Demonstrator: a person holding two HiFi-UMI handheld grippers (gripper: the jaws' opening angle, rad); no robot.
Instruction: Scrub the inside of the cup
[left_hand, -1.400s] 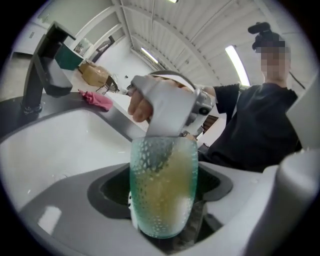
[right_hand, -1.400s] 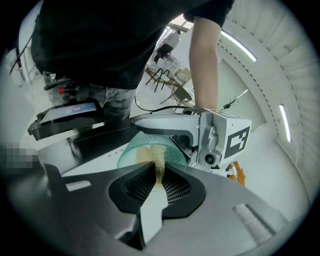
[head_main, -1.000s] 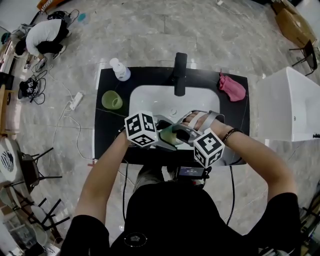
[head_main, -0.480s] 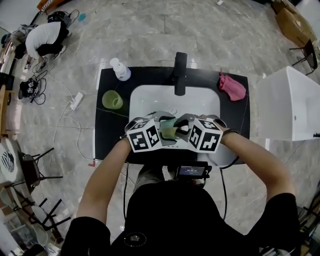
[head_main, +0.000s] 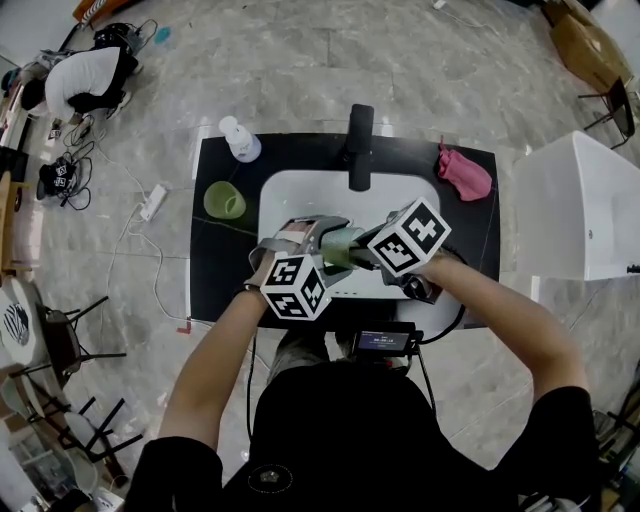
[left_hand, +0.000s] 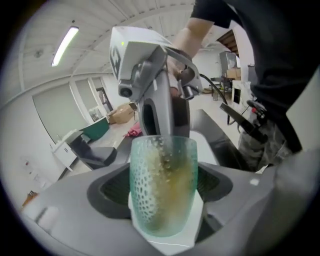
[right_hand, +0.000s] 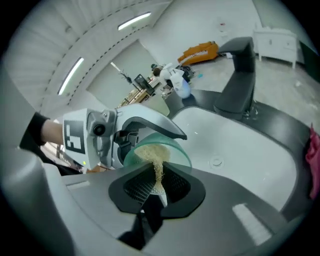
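White sink basin (head_main: 300, 195) in black counter (head_main: 215, 270) below us. Our left gripper (head_main: 320, 238) clamps wide across the green cup (left_hand: 162, 185) over the basin, long axis running rightward, mouth toward our right gripper (right_hand: 156, 189). That one pinches a yellow scrubber (right_hand: 150, 150), its tip inside the cup's mouth.

Grey marbled tile floor (head_main: 300, 70) spreads all round. At centre stands a black table (head_main: 215, 270) with a white sink (head_main: 300, 195) and a black faucet (head_main: 359, 145). A white cabinet (head_main: 575, 205) sits at 3 o'clock, dark chairs (head_main: 60, 340) at 8, cardboard boxes (head_main: 585, 45) at 1 and a crouched person (head_main: 90, 75) at 10. Strip lights (left_hand: 64, 46) run along the white ceiling (left_hand: 100, 30).
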